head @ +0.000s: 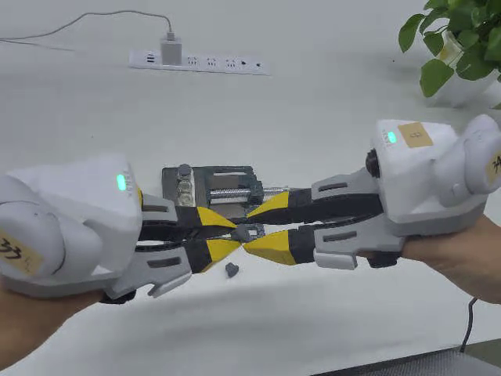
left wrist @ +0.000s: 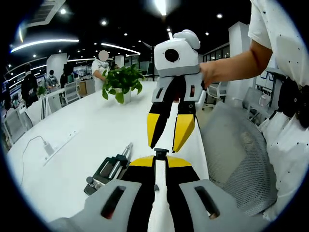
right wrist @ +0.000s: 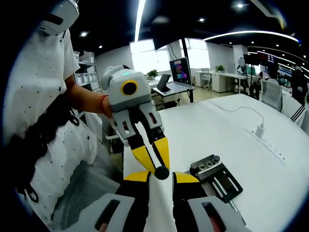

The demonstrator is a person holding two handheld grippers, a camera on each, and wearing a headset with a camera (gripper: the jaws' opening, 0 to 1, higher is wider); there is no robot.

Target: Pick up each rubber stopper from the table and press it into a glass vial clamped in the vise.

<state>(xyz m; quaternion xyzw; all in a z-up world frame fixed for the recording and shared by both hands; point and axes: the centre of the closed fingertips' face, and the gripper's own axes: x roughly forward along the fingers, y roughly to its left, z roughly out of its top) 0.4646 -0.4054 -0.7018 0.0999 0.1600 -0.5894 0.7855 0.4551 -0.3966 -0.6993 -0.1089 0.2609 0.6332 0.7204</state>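
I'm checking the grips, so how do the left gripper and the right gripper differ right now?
The left gripper has its jaws shut; the right gripper has them apart. The left gripper holds a dark rubber stopper; the right gripper holds nothing. Both have black jaws with yellow tips, pointing at each other.

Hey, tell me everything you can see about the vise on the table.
The vise is small and dark, metal by its look, lying flat on the white table. A shiny threaded screw runs along its middle. A clear glass vial stands upright at its left end, topped by a dark stopper.
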